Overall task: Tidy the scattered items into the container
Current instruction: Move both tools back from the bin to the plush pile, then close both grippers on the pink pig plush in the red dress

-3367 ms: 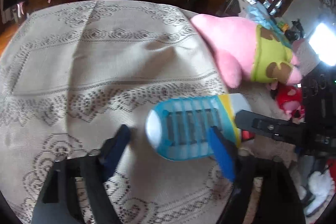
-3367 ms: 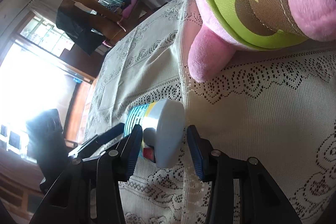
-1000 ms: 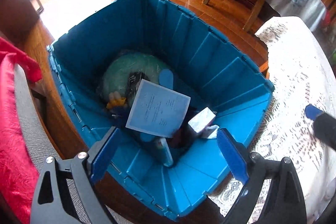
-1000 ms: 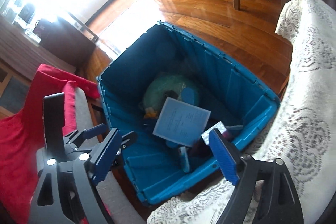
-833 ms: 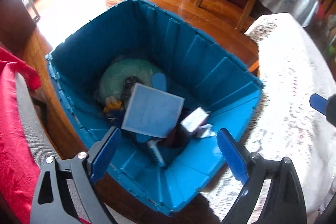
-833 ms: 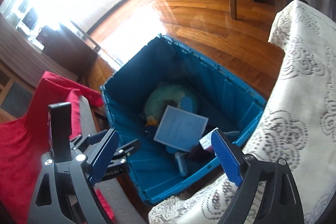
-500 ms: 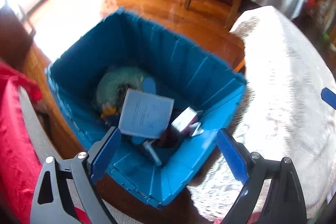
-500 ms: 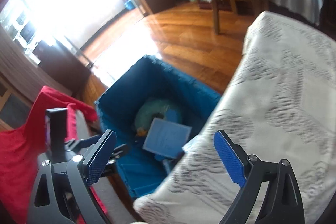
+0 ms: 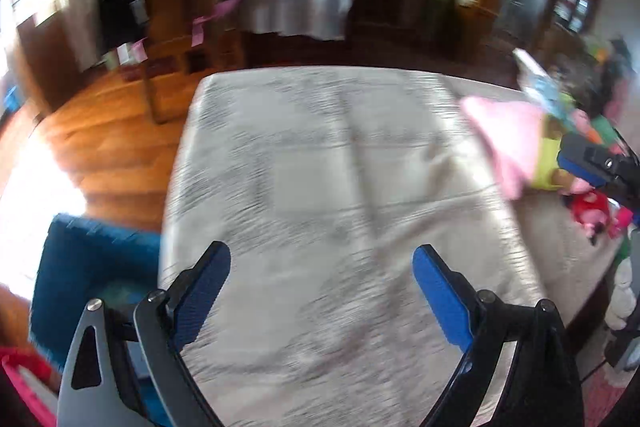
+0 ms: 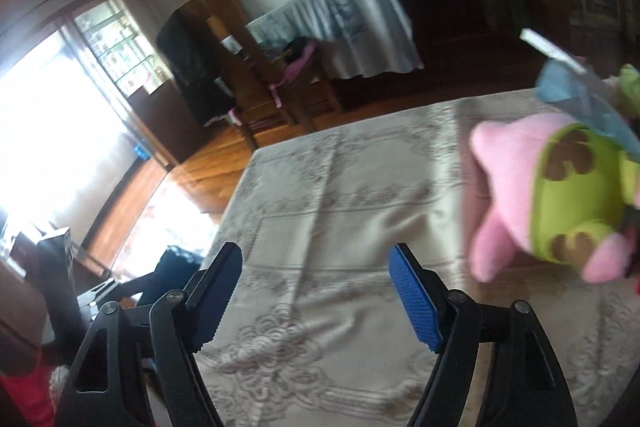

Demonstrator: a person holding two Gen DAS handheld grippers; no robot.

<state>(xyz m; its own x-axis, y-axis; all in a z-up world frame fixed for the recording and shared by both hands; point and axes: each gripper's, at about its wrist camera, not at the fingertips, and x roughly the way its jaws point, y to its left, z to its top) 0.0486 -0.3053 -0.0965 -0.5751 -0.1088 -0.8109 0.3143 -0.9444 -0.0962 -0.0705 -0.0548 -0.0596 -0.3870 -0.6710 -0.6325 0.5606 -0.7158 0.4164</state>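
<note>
With both tools gaping empty, our right tool (image 10: 316, 297), just narrowing, sits nearer the pink plush (image 10: 532, 195) lying crosswise up-right of it on the worktop (image 10: 340, 227), so we favour it over the left tool (image 9: 320, 291)

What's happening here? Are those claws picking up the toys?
A person is tidying toys off the lace tablecloth into a blue bin on the floor, using a claw in each hand. Right now the left claw and right claw are both open and empty, hanging over bare cloth. The right claw's jaws have just been closing a little, with nothing between them. A pink starfish plush still lies on the table to the right.
</note>
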